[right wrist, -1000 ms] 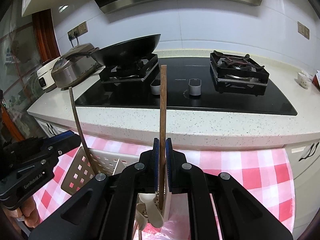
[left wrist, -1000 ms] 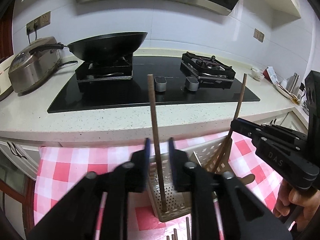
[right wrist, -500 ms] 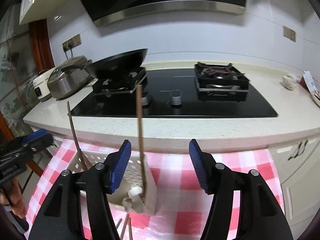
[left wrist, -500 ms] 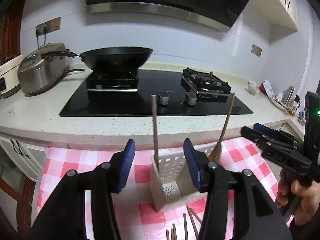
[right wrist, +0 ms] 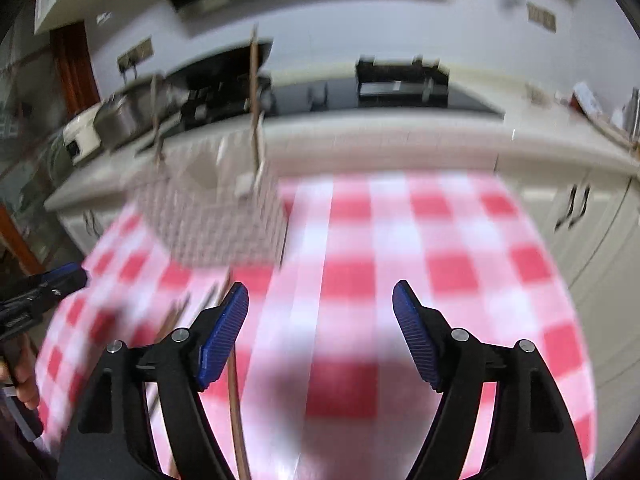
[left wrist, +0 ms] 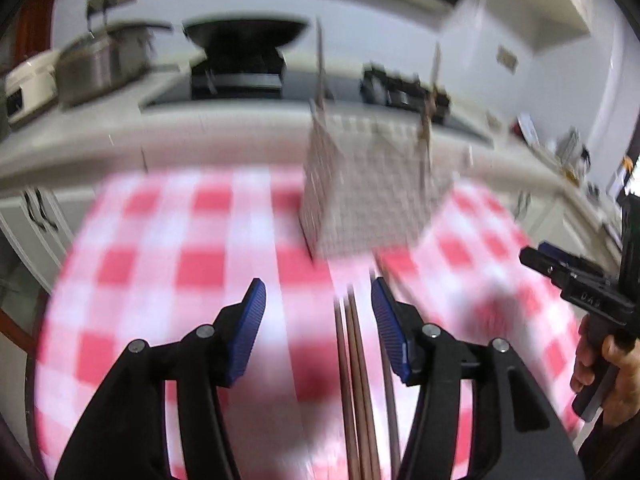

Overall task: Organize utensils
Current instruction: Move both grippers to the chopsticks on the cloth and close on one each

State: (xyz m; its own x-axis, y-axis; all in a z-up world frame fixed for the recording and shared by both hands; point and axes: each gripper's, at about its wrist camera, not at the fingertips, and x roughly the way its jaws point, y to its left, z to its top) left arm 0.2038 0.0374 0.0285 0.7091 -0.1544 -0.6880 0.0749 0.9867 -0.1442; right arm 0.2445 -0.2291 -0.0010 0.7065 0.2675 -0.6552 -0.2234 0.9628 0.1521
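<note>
Thin brown wooden chopsticks (left wrist: 356, 380) lie loose on the checked cloth; your left gripper (left wrist: 318, 320) and right gripper (right wrist: 320, 320), just opened and empty, could scatter them if you descend off-centre.

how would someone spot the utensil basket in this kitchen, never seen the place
Find the red and white checked cloth below the stove counter. The basket stands at its far edge, a pale perforated box. It is the only upright container there, with thin wooden handles sticking up, while loose chopsticks lie flat in front of it.
</note>
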